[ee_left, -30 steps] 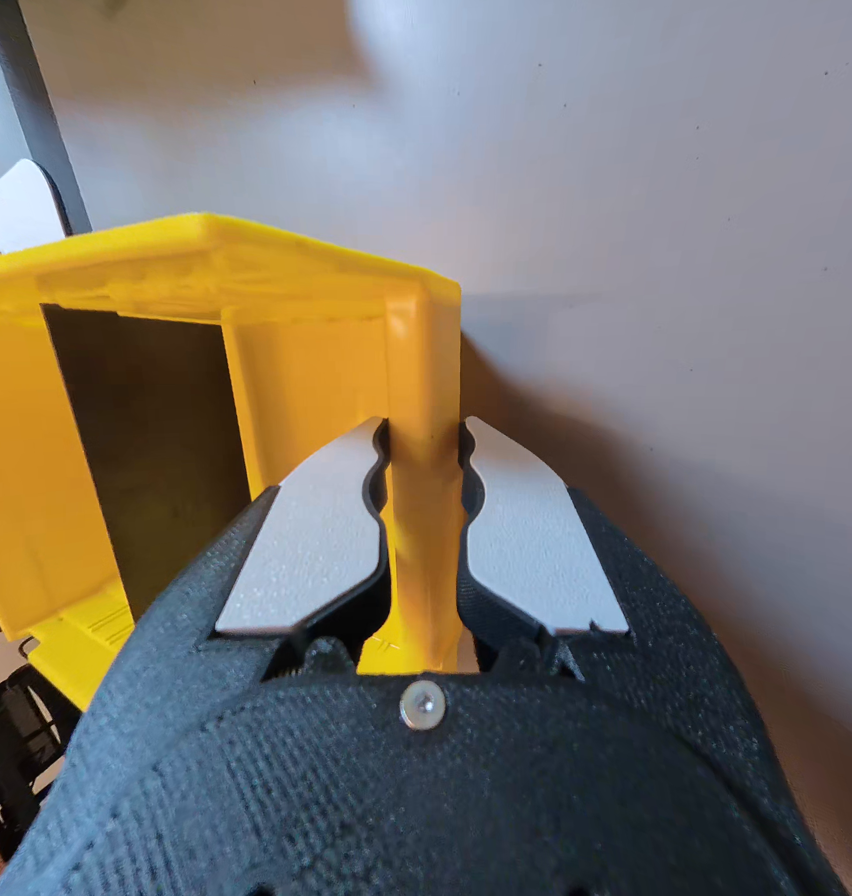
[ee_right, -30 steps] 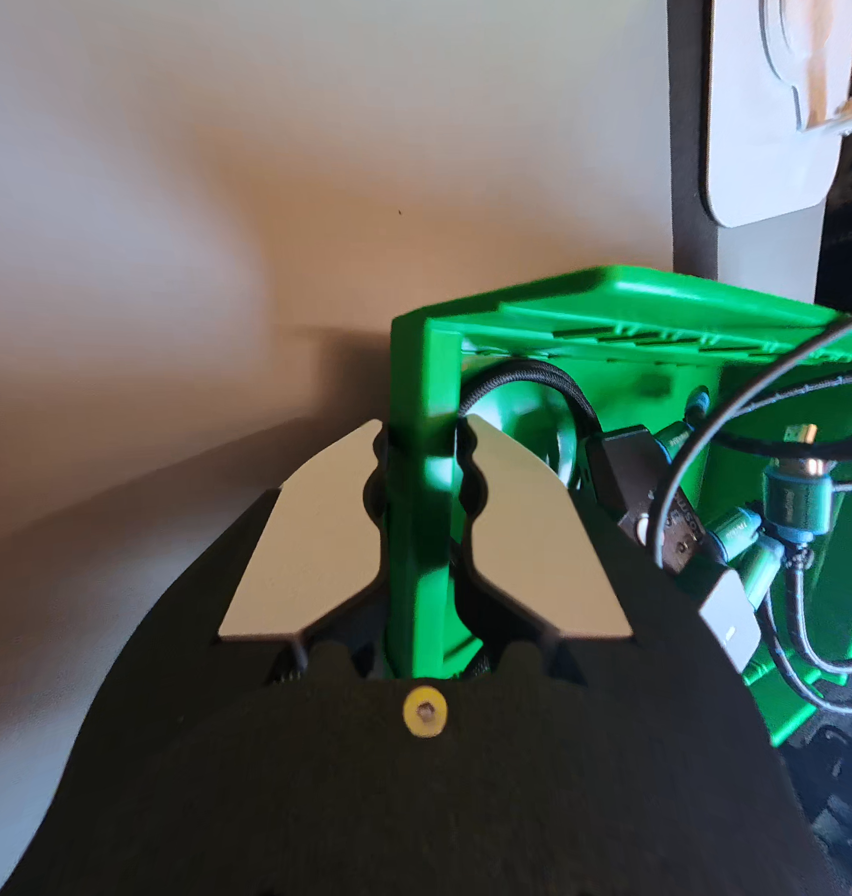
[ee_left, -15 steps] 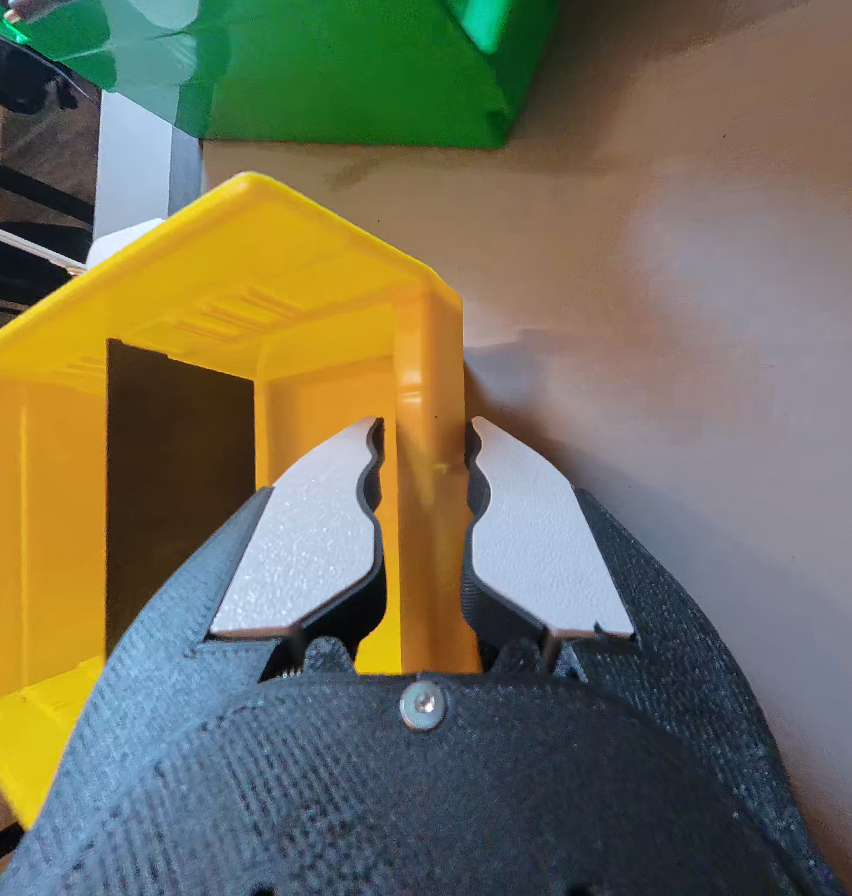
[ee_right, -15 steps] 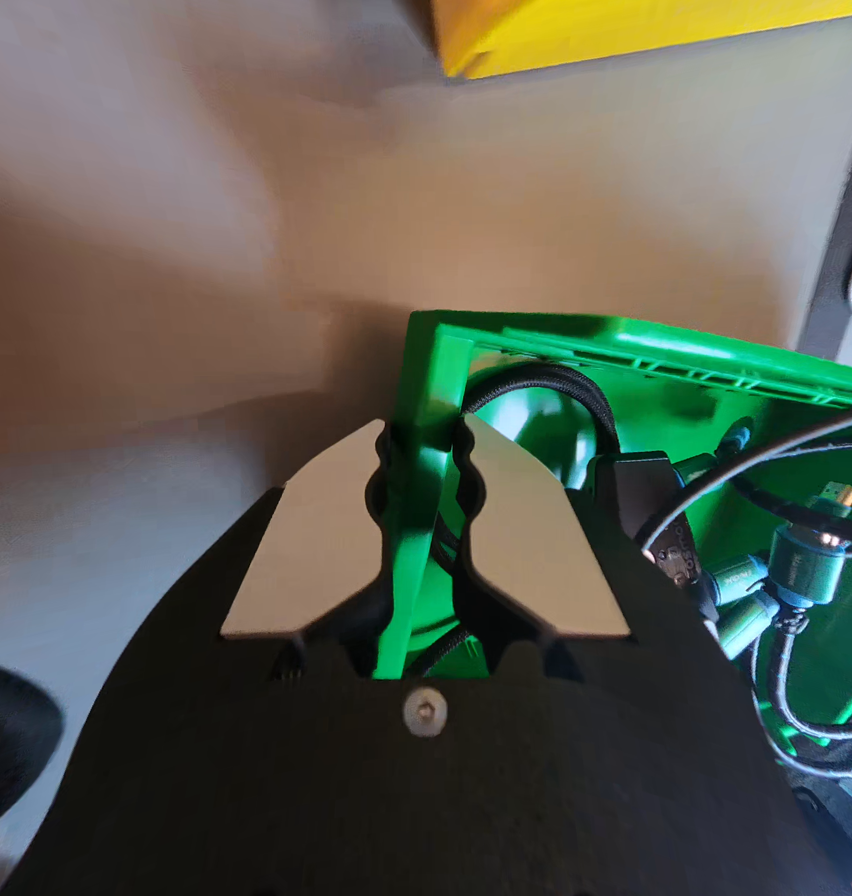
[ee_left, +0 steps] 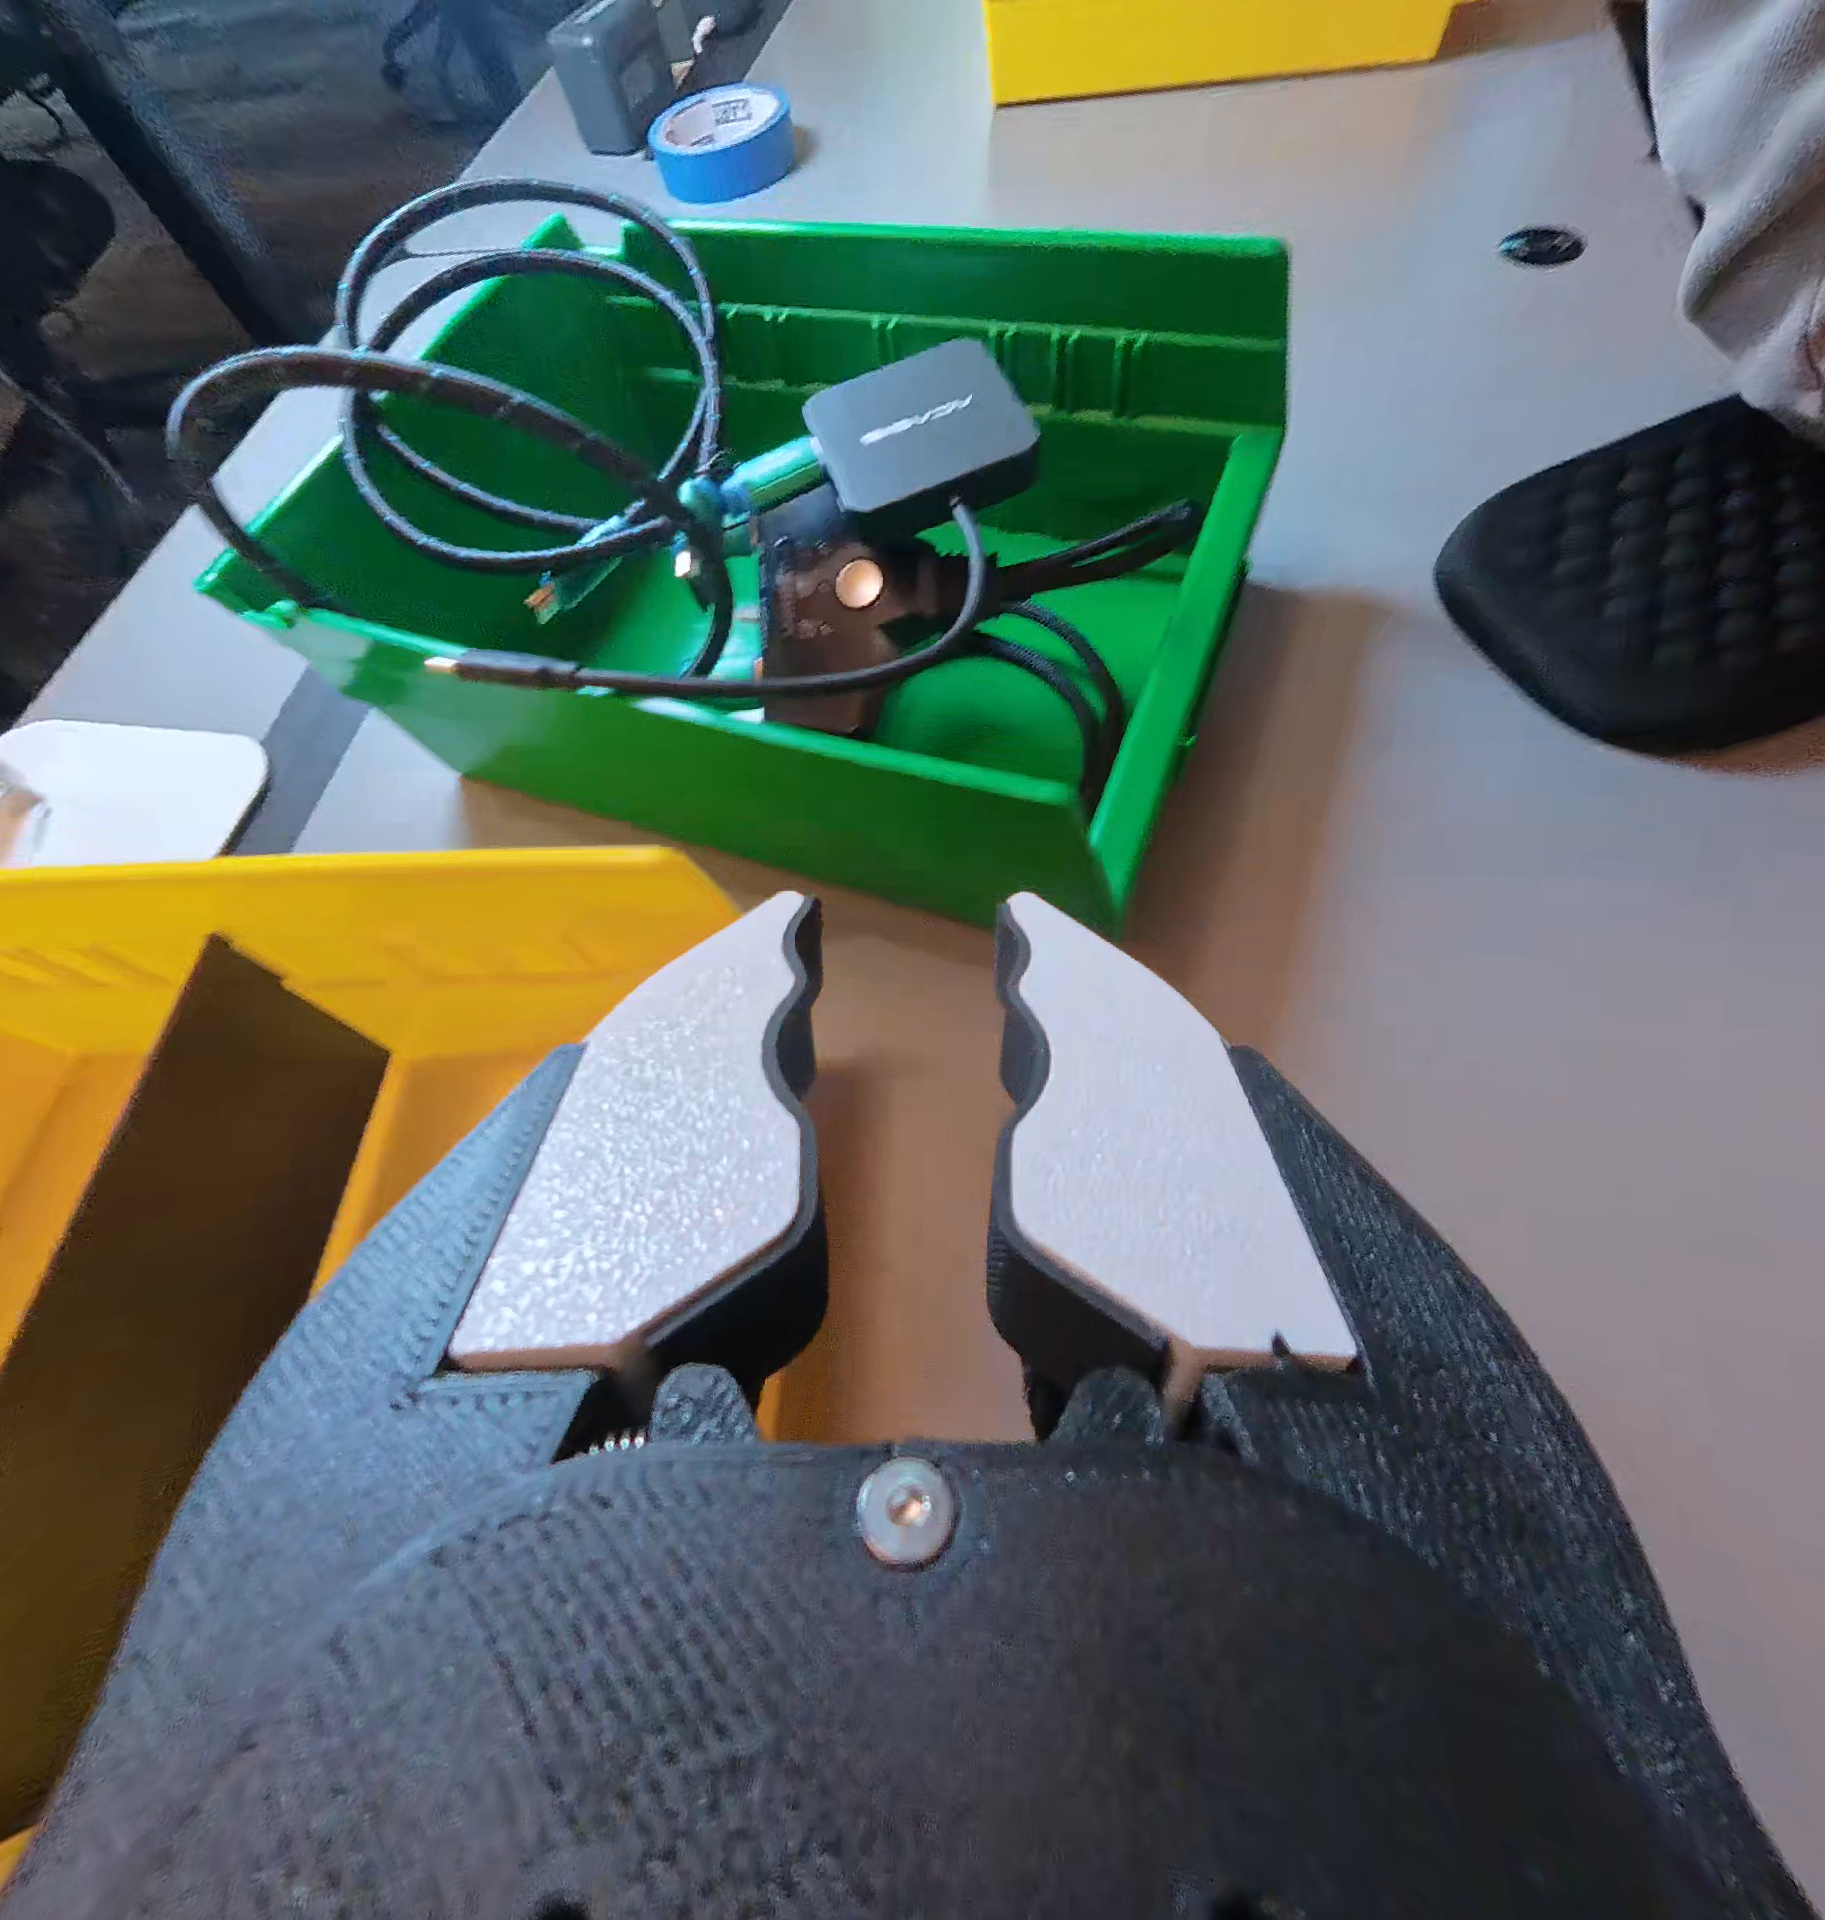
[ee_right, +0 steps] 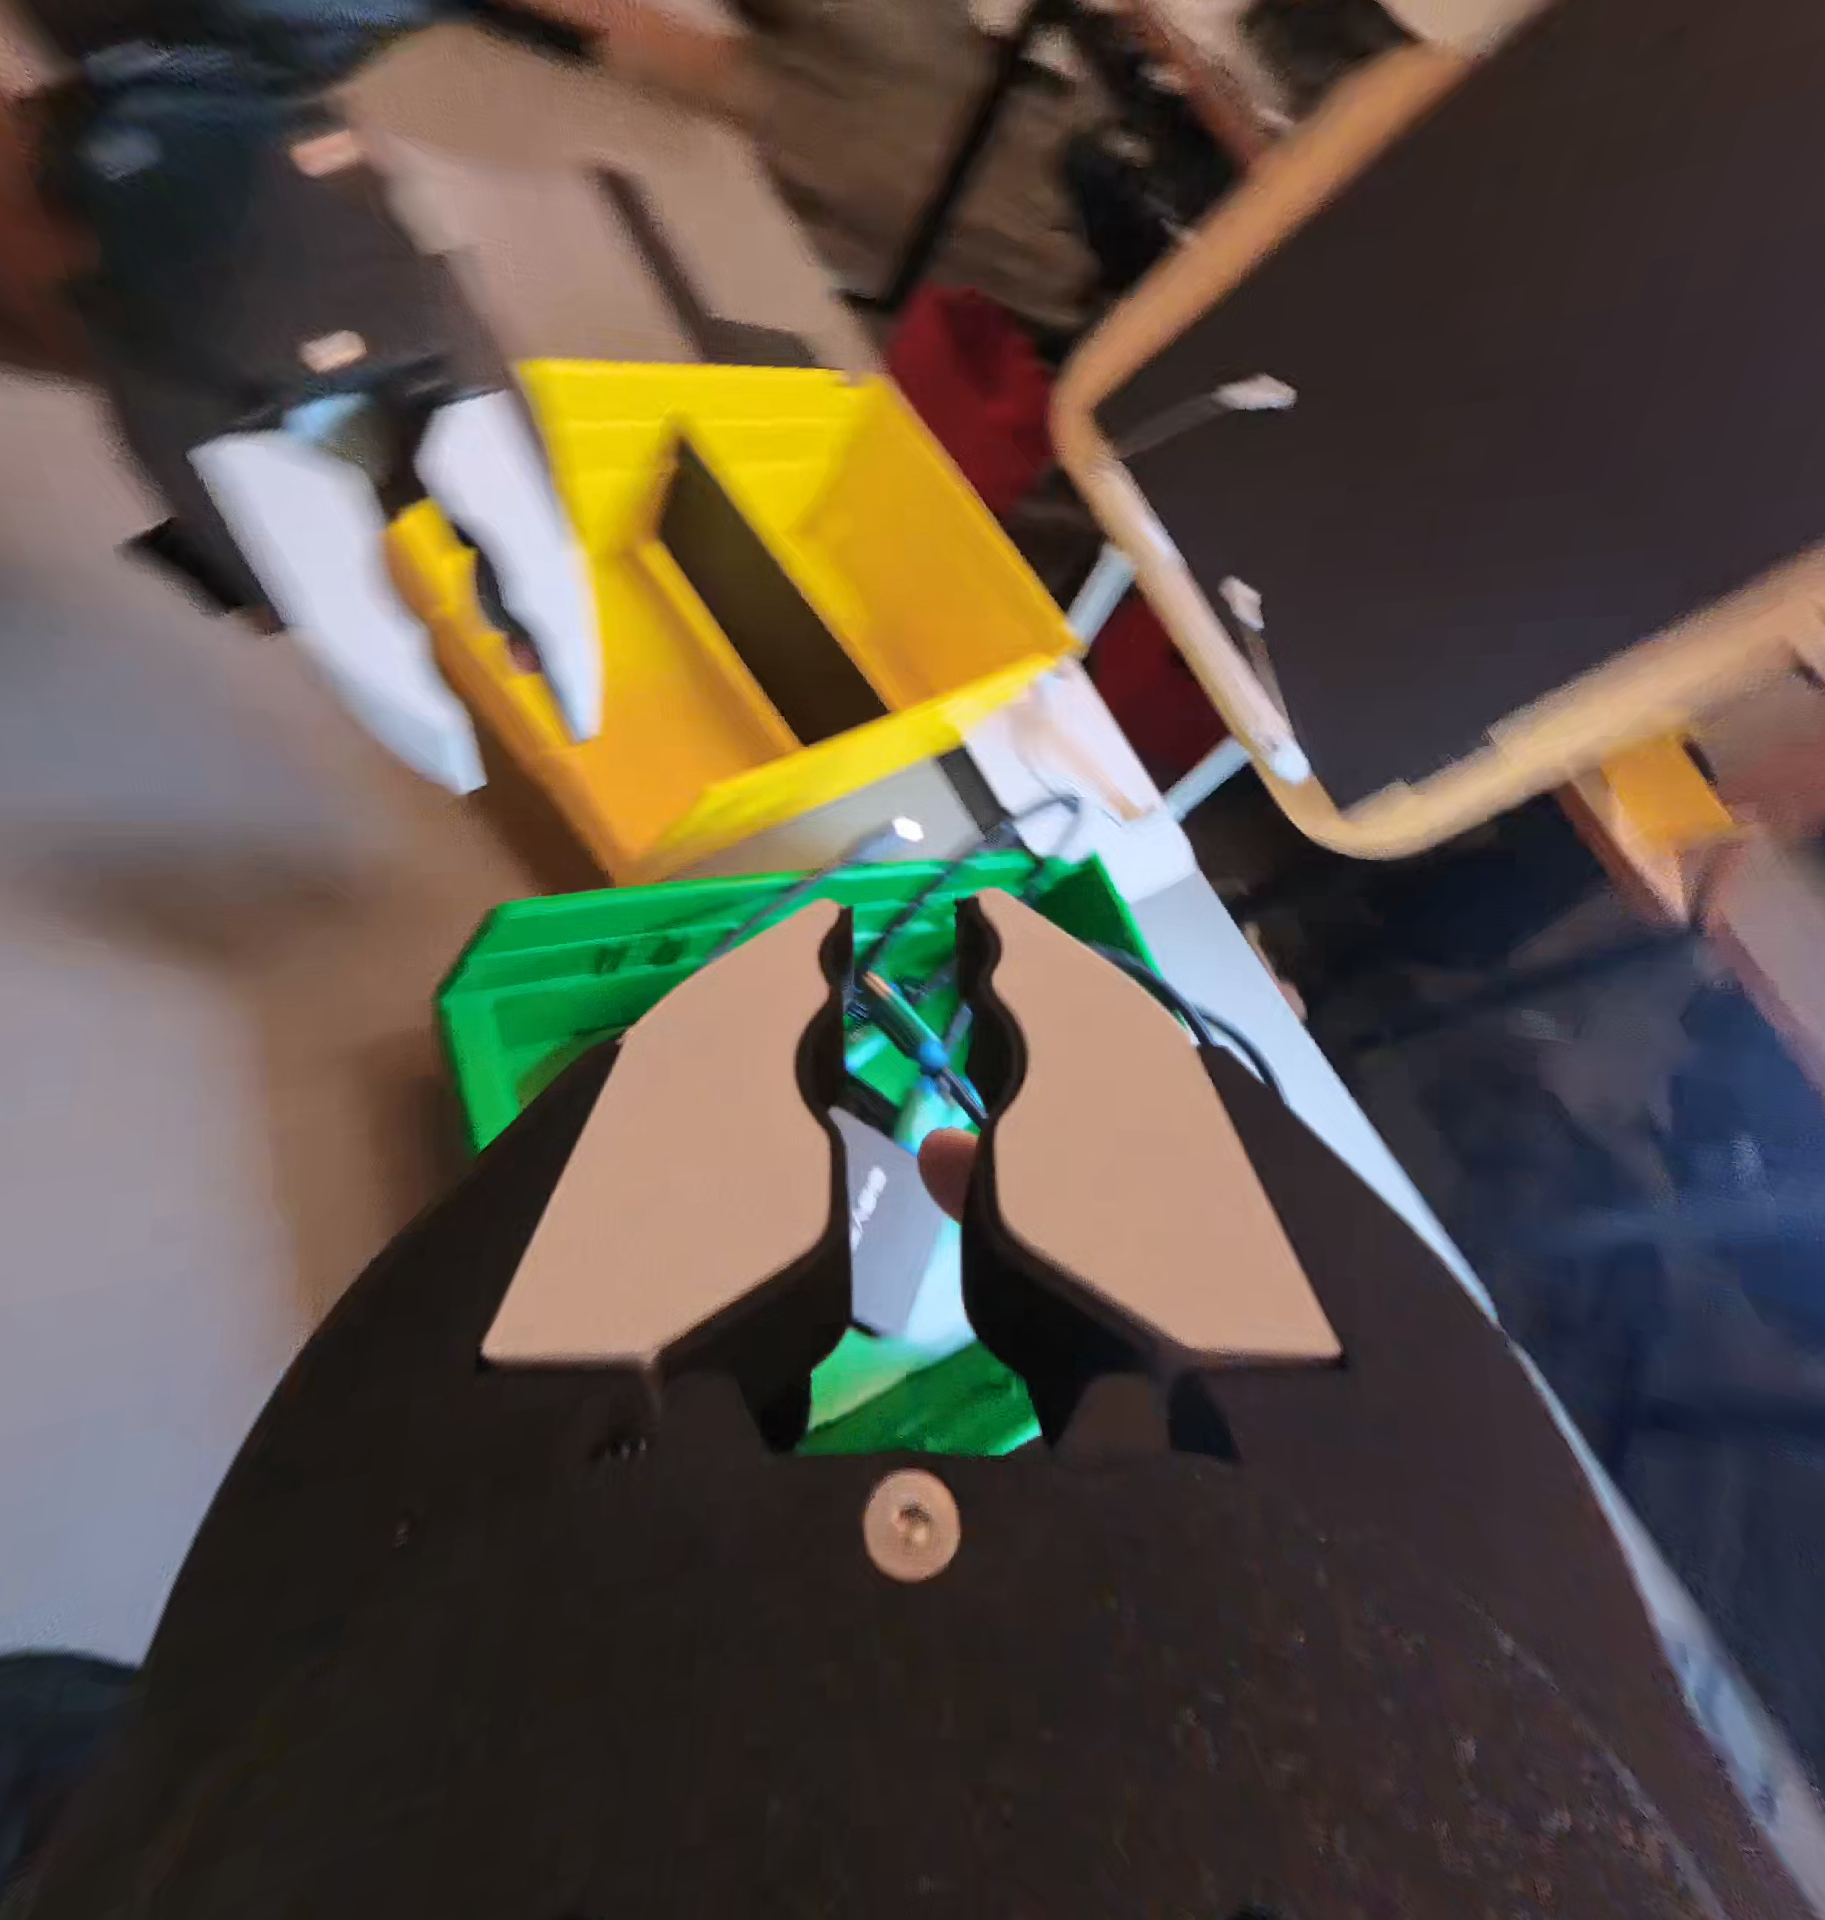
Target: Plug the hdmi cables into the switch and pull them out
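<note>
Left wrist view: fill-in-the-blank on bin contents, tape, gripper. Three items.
1. The switch and cables lie in a bin whose colour is ___.
2. The tape roll beyond that bin is ___.
3. The left gripper is open and holds ___.

Missing words: green; blue; nothing.

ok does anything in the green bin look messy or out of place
Yes. Loops of black braided cable spill up over the left rim of the green bin instead of lying inside. The black switch sits tilted, propped on the tangle of plugs rather than flat on the bin floor.
</note>
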The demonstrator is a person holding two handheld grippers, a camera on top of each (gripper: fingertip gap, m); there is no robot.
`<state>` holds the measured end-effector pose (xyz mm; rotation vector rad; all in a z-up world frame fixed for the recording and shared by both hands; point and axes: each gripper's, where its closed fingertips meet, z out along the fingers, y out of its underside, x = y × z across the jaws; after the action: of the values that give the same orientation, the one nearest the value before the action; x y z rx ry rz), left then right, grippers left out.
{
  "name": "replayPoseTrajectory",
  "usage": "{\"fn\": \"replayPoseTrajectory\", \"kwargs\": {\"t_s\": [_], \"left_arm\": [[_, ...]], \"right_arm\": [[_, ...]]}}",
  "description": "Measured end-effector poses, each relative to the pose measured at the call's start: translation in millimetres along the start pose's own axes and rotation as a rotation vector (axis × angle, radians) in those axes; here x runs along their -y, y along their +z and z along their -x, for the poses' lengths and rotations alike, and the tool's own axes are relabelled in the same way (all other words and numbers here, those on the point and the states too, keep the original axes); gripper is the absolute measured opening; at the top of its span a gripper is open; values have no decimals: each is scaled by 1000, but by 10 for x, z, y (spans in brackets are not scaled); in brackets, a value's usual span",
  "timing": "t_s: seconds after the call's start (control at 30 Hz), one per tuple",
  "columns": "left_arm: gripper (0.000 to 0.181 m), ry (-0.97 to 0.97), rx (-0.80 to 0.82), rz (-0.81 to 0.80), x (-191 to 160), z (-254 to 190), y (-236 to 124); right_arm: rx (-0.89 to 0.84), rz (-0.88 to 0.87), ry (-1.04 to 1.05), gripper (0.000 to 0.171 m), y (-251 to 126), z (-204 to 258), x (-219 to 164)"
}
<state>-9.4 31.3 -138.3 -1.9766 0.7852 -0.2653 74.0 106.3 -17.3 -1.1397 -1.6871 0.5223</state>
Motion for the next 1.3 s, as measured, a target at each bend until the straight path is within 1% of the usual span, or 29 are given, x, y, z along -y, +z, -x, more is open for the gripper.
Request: {"fn": "replayPoseTrajectory", "kwargs": {"t_s": [0.03,0.07,0.1,0.17,0.23,0.3,0.4,0.47,0.57,0.63,0.83,0.93,1.13,1.3], "left_arm": [[34,-14,-10,-2,29,-57,47],[37,-21,-23,0,42,-115,103],[38,-18,-26,0,42,-159,164],[39,-3,13,4,2,-170,293],[41,-22,32,19,-57,-187,390],[42,-79,27,0,-65,-232,435],[45,-185,59,-21,-114,-258,510],[48,-247,96,-44,-123,-284,599],[40,-287,203,-93,-90,-204,716],[38,-286,257,-108,-94,-134,770],[28,-251,359,-87,-82,-50,801],[24,-219,408,-76,-69,-17,825],[23,-145,402,-50,-37,-69,861],[23,-110,391,-53,31,-137,846]], "right_arm": [[-84,13,87,22,-104,-169,-95],[-145,32,152,25,-206,-255,-231],[-169,43,207,30,-287,-237,-382],[-171,33,297,42,-374,-25,-712],[-236,69,352,48,-411,149,-1149],[-292,102,440,55,-387,292,-1534],[-306,102,609,58,-244,423,-1853],[-315,111,668,55,-138,400,-1939],[-356,150,695,36,-17,309,-2017],[-397,164,691,30,-17,262,-2039],[-436,150,727,28,-46,242,-2059],[-470,161,725,25,-57,206,-2080],[-513,181,667,18,-127,178,-2096],[-544,158,649,15,-248,158,-2030]]}}
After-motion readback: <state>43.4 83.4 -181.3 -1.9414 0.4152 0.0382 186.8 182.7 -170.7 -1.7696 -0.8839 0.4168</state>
